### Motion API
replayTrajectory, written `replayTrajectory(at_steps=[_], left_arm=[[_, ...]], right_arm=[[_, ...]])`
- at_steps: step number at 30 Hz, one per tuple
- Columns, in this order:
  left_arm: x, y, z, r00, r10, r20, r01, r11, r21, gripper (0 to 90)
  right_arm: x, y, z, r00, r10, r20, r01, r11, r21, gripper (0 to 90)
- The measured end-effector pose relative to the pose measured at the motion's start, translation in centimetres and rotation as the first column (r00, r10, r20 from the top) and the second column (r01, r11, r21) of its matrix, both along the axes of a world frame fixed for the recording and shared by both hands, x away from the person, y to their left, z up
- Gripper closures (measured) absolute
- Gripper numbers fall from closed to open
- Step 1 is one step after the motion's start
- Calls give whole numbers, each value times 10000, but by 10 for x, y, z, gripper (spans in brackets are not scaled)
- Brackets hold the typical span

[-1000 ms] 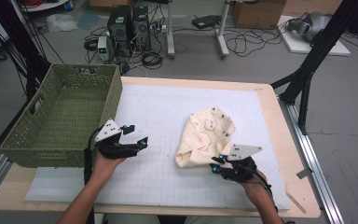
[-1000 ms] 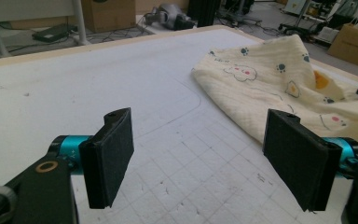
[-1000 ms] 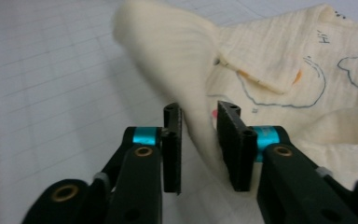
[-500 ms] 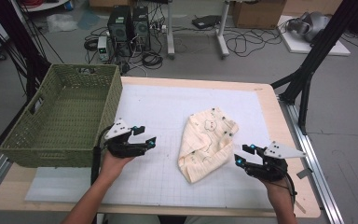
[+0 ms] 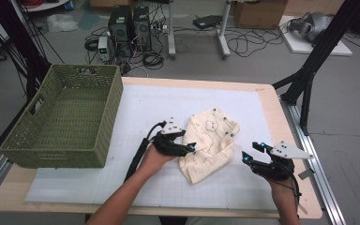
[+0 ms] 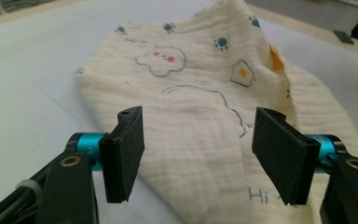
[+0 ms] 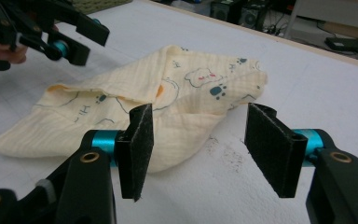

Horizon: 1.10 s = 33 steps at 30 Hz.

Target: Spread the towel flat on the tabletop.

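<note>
High view: left gripper (image 5: 187,147) reached cloth (image 5: 211,140).

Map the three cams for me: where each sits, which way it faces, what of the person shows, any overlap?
High view: above the person's side, looking forward and down at the white table mat, green woven basket, both forearms, left gripper, right gripper.
Left gripper view: rides the left gripper, faces the cream printed muslin cloth between open jaws.
Right gripper view: rides the right gripper, faces the cloth's other side; left gripper beyond.
Shared: all three see the cloth.
</note>
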State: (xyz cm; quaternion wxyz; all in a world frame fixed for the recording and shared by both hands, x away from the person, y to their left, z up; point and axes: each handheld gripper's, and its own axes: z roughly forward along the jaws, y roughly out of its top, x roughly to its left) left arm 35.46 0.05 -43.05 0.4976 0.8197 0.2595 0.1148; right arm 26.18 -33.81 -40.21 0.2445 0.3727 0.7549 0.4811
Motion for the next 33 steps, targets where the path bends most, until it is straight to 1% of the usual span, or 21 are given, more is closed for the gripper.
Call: replayTrajectory(at_steps=[2, 5, 6, 7, 8, 9, 10, 11, 13, 14, 15, 17, 19, 21, 23, 25, 26, 28, 31, 32, 33], left_arm=[[1, -13, -8, 9999, -119, -2, 119, 9989, 453, 378], [3, -25, -19, 9998, -200, -88, 209, 9925, 1204, 424], [3, -27, -20, 9999, -119, -94, 131, 9905, 1369, 454], [3, -28, -20, 9999, -112, 0, 110, 9885, 1507, 507], [2, -28, -20, 9997, -228, 59, 216, 9877, 1547, 570], [2, -28, -20, 9990, -439, 73, 419, 9838, 1741, 652], [1, -27, -19, 9986, -510, 97, 486, 9835, 1744, 761], [2, -25, -19, 9987, -510, 79, 489, 9834, 1748, 841], [5, -17, -16, 9990, -320, -322, 359, 9911, 1284, 849], [6, -10, -13, 9995, -202, -262, 229, 9941, 1062, 850], [7, -2, -10, 9998, 29, -193, -12, 9963, 861, 850], [8, 17, -3, 9985, 546, -14, -545, 9973, 493, 851], [9, 40, 2, 9927, 1186, 239, -1192, 9924, 288, 854], [9, 61, 5, 9843, 1737, 316, -1740, 9847, 64, 856], [8, 80, 8, 9765, 2113, 416, -2111, 9774, -99, 857], [4, 95, 11, 9683, 2439, 542, -2437, 9698, -108, 857], [3, 101, 11, 9647, 2568, 591, -2567, 9664, -97, 857], [-1, 111, 9, 9579, 2784, 698, -2799, 9600, 120, 857], [-5, 122, 6, 9429, 3223, 845, -3250, 9455, 201, 856], [-6, 125, 5, 9406, 3289, 848, -3314, 9433, 173, 856], [-7, 127, 6, 9401, 3300, 849, -3332, 9425, 256, 856]], right_arm=[[0, -1, -1, 10000, -64, -70, 64, 10000, -26, 418], [0, -1, -1, 9999, -106, -69, 106, 9999, -19, 418], [1, -1, -1, 9999, -99, -73, 99, 9999, -34, 418], [1, -1, -1, 9999, -100, -78, 99, 9999, -27, 418], [1, -1, -2, 9999, -87, -105, 86, 10000, -32, 418], [1, -1, -2, 9999, -87, -113, 87, 9999, -57, 418], [1, -1, -2, 9999, -86, -113, 86, 9999, -54, 417], [1, 0, -2, 9999, -73, -95, 72, 9999, -85, 418], [0, 0, -1, 9999, -75, -95, 74, 9999, -114, 418], [-1, 0, -1, 10000, -70, -43, 69, 9999, -115, 418], [-1, -1, -1, 9999, -114, -13, 114, 9999, -100, 418], [-1, -1, -1, 9997, -214, -81, 213, 9997, -114, 418], [0, -1, -2, 9994, -318, -157, 315, 9993, -185, 420], [0, 2, -2, 9989, -394, -251, 387, 9989, -252, 425], [2, 5, -3, 9989, -416, -209, 409, 9986, -340, 432], [4, 8, -3, 9985, -482, -254, 472, 9982, -370, 438], [5, 9, -3, 9983, -512, -286, 501, 9980, -397, 440], [7, 12, -5, 9980, -521, -370, 503, 9975, -489, 450], [14, 18, -7, 9972, -524, -529, 492, 9969, -608, 471], [17, 20, -8, 9969, -563, -556, 529, 9968, -593, 478], [20, 22, -8, 9966, -584, -587, 552, 9969, -555, 486]])
